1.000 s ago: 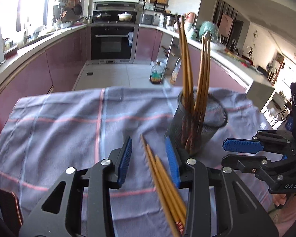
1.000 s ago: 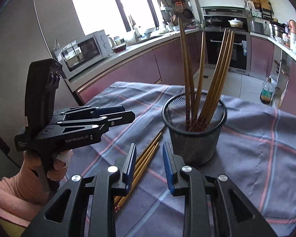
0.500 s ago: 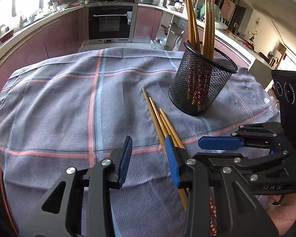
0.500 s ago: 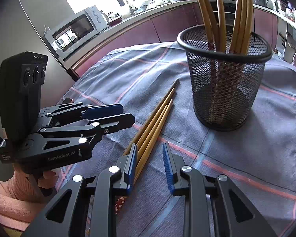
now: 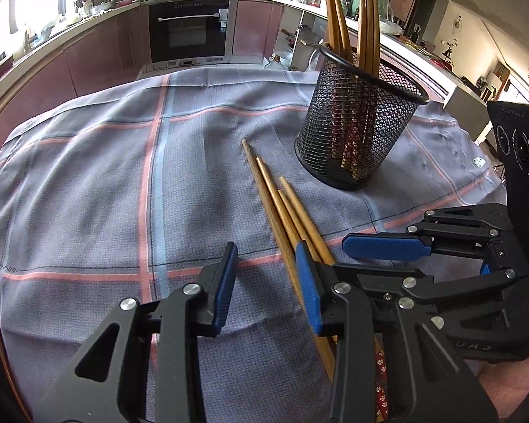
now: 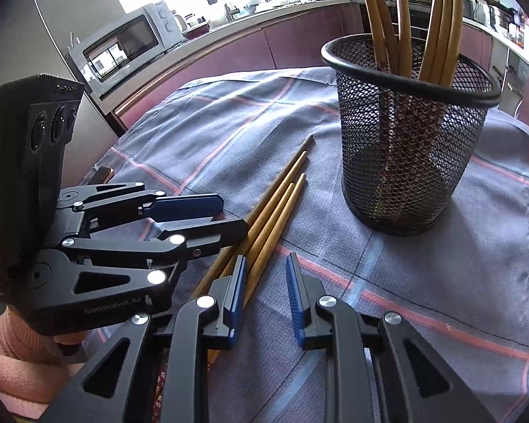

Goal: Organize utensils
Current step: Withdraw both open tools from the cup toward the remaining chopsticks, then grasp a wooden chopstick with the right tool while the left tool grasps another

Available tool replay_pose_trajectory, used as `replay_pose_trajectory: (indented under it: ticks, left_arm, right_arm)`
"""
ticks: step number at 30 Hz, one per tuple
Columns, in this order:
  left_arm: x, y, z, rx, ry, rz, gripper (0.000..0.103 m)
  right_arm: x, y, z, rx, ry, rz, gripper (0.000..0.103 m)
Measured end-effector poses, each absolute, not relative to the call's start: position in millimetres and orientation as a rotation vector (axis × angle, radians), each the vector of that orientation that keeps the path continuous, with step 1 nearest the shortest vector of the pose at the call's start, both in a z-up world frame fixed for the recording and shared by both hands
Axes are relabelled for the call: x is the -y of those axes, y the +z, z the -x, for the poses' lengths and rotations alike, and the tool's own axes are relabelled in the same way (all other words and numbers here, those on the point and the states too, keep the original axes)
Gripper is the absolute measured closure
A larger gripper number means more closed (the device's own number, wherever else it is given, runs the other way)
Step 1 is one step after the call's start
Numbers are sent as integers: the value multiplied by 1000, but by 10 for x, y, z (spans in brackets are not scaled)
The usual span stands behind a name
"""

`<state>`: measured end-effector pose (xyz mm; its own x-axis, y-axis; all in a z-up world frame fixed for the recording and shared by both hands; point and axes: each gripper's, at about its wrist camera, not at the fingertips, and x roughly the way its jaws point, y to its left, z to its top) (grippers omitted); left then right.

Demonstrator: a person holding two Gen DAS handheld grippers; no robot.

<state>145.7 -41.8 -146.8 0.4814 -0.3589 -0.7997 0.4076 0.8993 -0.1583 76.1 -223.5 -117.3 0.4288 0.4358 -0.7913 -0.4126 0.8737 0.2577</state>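
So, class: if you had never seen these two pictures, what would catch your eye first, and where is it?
A black mesh cup stands on the checked cloth, with chopsticks sticking up out of it. Beside it four loose chopsticks lie flat on the cloth. Two black grippers with blue pads crowd the near ends of those chopsticks, nothing between either's jaws.

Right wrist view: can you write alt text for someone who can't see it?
Four chopsticks lie on a checked cloth beside a mesh cup holding more. The right gripper, jaws closing on nothing, hangs over them, the left gripper alongside.
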Motion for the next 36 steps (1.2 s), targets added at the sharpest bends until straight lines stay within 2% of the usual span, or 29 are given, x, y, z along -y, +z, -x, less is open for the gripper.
replay_pose_trajectory:
  ticks: [6, 14, 25, 28, 32, 36]
  left_arm:
    - [390, -1478, -1438, -969, -468, -57, 71]
    - [359, -1476, -1391, -983, -468, -55, 80]
    - [524, -1477, -1664, -985, -432, -109, 78]
    - [549, -1481, -1748, -989, -423, -114, 82]
    - [549, -1480, -1788, -997, -427, -94, 92]
    - [521, -1479, -1772, -1001, -424, -72, 93]
  right_arm:
    - [2265, -1178, -768, -994, 520, -16, 84]
    - [2335, -1175, -800, -998, 496, -22, 84]
    - [2306, -1179, -882, -990, 484, -19, 84]
    - [2292, -1183, -926, -985, 476, -16, 84]
    - [2267, -1192, -994, -979, 472, -22, 84]
    - [2236, -1190, -1015, -975, 466, -5, 90]
